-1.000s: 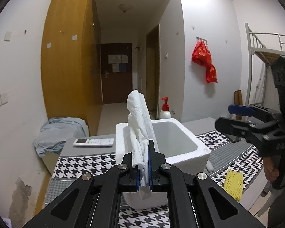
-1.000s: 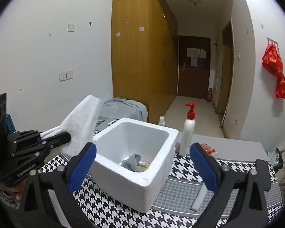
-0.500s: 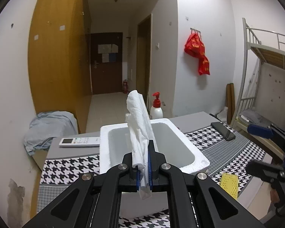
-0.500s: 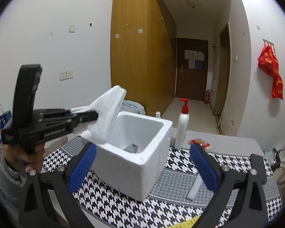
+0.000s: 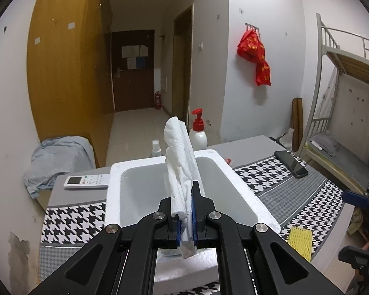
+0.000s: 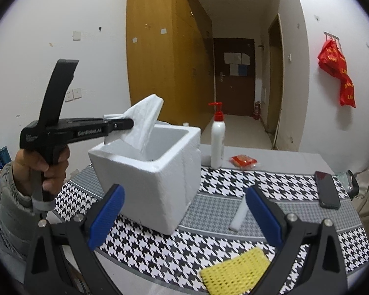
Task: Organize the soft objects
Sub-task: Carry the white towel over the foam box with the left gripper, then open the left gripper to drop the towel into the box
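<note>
My left gripper (image 5: 185, 211) is shut on a folded white cloth (image 5: 179, 162) and holds it upright over the open white foam box (image 5: 236, 179). From the right wrist view the left gripper (image 6: 129, 124) has the cloth (image 6: 145, 120) hanging over the box's (image 6: 160, 179) near left rim. My right gripper (image 6: 184, 211) is open and empty, low in front of the box. A yellow foam net (image 6: 236, 274) lies on the table's front edge just below it; it also shows in the left wrist view (image 5: 299, 242).
The table has a houndstooth cloth (image 6: 223, 182). A pump bottle (image 6: 217, 135) stands behind the box, a red packet (image 6: 243, 161) and a black phone (image 6: 328, 193) to the right, a white foam strip (image 6: 239, 215) beside the box, and a remote (image 5: 86, 181) at the back left.
My left gripper has carried the cloth forward and over the box opening. My right gripper has drawn back and lower, bringing the yellow net into its view.
</note>
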`<state>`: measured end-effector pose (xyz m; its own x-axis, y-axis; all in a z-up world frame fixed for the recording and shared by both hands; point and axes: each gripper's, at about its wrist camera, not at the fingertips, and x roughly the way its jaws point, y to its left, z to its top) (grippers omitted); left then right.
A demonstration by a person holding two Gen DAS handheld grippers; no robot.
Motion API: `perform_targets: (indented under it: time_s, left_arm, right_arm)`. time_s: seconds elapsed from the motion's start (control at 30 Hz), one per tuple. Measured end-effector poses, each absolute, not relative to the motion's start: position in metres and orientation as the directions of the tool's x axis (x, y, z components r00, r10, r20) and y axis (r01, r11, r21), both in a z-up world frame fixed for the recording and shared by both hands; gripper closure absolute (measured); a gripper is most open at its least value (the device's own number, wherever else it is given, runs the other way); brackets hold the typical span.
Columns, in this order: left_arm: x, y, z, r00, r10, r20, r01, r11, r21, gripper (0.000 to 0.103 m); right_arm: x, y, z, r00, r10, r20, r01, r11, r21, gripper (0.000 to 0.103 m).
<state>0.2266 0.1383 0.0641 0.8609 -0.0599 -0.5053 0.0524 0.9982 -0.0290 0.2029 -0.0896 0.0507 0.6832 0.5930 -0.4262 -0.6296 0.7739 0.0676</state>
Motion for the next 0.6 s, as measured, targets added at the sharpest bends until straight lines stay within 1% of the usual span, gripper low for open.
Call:
perform_targets:
  time_s: [0.37,0.43,0.47,0.5,0.53,0.57,0.6]
  left_arm:
    - [0.251,0.135,0.050,0.820,-0.053,-0.571,0.036,0.998,-0.042,0.096]
    - [0.255,0.136,0.048,0.814,-0.048,-0.578,0.030,0.999,-0.041,0.089]
    - [0.256,0.135,0.047,0.813,-0.043,-0.581,0.025,0.999,-0.039,0.076]
    - [0.256,0.135,0.046,0.814,-0.042,-0.580,0.023,0.999,-0.040,0.056]
    - [0.255,0.135,0.047,0.824,-0.044,-0.565,0.022,0.999,-0.046,0.045]
    - [0.254,0.135,0.047,0.833,-0.043,-0.552,0.021,0.999,-0.047,0.030]
    - [0.251,0.134,0.049,0.844,-0.044,-0.534,0.021,0.999,-0.049,0.027]
  right_arm:
    - [0.200,-0.109,0.043,0.699,0.572,-0.431,-0.597,0.797,0.089,0.003]
    - [0.200,-0.111,0.042,0.701,0.567,-0.433,-0.592,0.801,0.090,0.003]
    - [0.200,-0.113,0.041,0.703,0.563,-0.435,-0.588,0.804,0.091,0.003]
    - [0.200,-0.115,0.041,0.704,0.561,-0.435,-0.585,0.806,0.092,0.003]
    - [0.200,-0.115,0.041,0.706,0.559,-0.435,-0.583,0.807,0.092,0.003]
    - [0.199,-0.118,0.041,0.709,0.558,-0.432,-0.580,0.809,0.094,0.003]
    - [0.199,-0.119,0.040,0.710,0.557,-0.432,-0.578,0.811,0.095,0.003]
